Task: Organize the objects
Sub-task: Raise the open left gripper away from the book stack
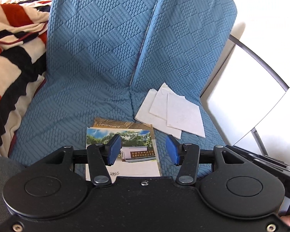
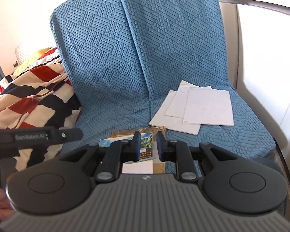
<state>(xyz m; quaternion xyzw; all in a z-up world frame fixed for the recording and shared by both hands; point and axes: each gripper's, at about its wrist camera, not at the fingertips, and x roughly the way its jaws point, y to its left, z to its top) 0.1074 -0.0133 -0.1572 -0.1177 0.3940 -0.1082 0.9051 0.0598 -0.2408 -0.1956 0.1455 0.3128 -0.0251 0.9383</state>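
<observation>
Blue quilted covering (image 1: 98,61) is being spread over a sofa seat and back, with a striped blanket (image 1: 13,44) bunched at one end and a pale armrest (image 2: 261,89) at the other. Two loose groups of cards are being shown on the seat: picture postcards (image 1: 133,150) stacked near the front edge, and three white cards (image 1: 176,110) fanned just beside them, toward the armrest, one corner touching or nearly touching the postcard pile. The left gripper (image 1: 143,150) is being held above the postcards with its jaws spread and nothing between the pads. The right gripper (image 2: 148,147) is being held over the same pile with its jaws drawn close, a narrow gap left, and no card appears to be pinched. The step in hand is judged to be gathering the cards into one neat stack. For that, a thin card edge is best being approached low and flat, one pad slid under a lifted corner, while the pile is being steadied by the other gripper so the soft covering is not being dragged.
</observation>
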